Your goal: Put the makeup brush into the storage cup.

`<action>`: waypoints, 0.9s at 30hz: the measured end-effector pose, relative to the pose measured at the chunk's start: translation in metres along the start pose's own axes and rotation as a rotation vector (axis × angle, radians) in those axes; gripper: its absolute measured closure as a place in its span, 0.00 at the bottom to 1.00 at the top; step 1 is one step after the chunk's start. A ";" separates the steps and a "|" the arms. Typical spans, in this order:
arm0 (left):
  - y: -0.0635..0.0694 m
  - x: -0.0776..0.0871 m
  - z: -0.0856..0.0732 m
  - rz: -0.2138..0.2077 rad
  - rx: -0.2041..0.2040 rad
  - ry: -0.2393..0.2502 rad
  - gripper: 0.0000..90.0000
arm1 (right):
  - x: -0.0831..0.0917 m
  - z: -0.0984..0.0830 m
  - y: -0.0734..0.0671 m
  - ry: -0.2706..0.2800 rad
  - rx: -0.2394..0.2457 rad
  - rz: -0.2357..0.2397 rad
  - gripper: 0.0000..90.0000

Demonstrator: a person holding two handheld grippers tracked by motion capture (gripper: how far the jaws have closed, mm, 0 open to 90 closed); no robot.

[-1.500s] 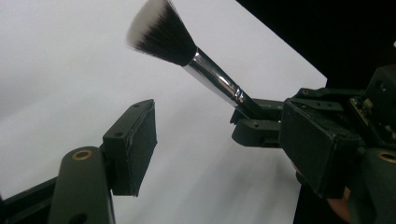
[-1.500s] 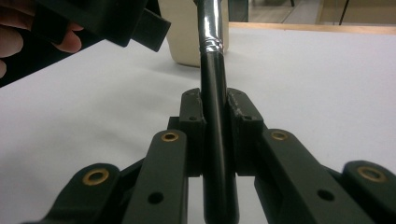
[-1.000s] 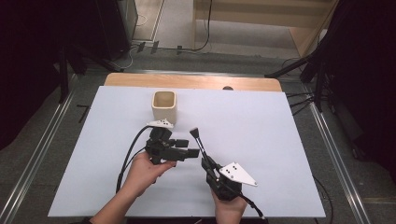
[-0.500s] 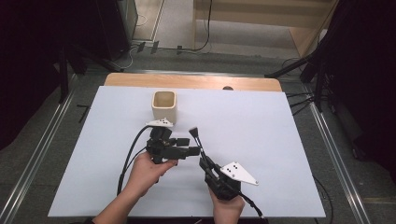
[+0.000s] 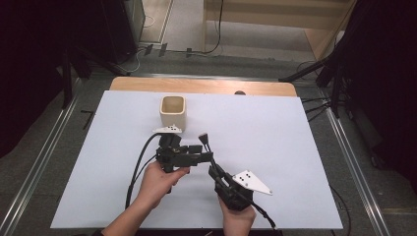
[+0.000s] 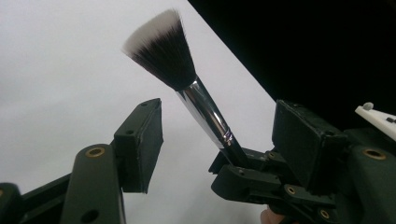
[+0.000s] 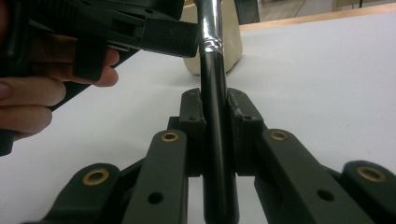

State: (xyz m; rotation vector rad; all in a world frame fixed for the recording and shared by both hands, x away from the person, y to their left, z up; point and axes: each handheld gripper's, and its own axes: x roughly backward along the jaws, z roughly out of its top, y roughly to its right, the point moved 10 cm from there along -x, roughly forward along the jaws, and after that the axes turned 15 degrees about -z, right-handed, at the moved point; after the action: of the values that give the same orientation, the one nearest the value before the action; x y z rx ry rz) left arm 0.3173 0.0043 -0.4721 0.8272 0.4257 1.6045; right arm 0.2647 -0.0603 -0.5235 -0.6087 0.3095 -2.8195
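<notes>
A makeup brush (image 5: 205, 146) with a black handle, silver ferrule and white-tipped black bristles (image 6: 161, 46) points up and away from me. My right gripper (image 5: 214, 170) is shut on its black handle (image 7: 215, 140), near the table's front. My left gripper (image 5: 202, 153) reaches in from the left, its jaws on either side of the ferrule (image 6: 205, 112). Those jaws have just been closing, and a gap still shows between the pads and the brush. A cream square cup (image 5: 172, 110) stands behind the left gripper.
A white sheet (image 5: 285, 132) covers the table, with a strip of wooden edge (image 5: 206, 86) at the back. Black cables trail from both grippers toward the front. The cup (image 7: 233, 46) shows just behind the brush in the right gripper view.
The left gripper's jaws stand slightly narrower around the brush. Both hands and the brush have kept their places.
</notes>
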 end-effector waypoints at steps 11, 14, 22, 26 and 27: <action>-0.004 -0.007 -0.002 -0.019 0.071 0.034 0.52 | 0.000 0.000 -0.003 0.000 -0.004 0.003 0.88; -0.005 -0.007 -0.002 -0.015 0.079 0.045 0.55 | -0.001 -0.001 -0.003 -0.004 0.000 0.008 0.88; -0.008 -0.010 -0.003 -0.018 0.100 0.058 0.61 | -0.001 -0.001 -0.005 -0.012 -0.024 0.023 0.88; -0.010 -0.010 -0.003 -0.017 0.112 0.066 0.65 | -0.002 -0.002 -0.006 -0.015 -0.030 0.027 0.88; -0.010 -0.010 -0.003 -0.015 0.112 0.066 0.67 | -0.002 -0.002 -0.006 -0.016 -0.031 0.029 0.88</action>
State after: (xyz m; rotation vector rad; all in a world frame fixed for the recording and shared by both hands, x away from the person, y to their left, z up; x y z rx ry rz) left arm 0.3229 -0.0029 -0.4835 0.8547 0.5716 1.6093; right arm 0.2645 -0.0535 -0.5250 -0.6282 0.3574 -2.7858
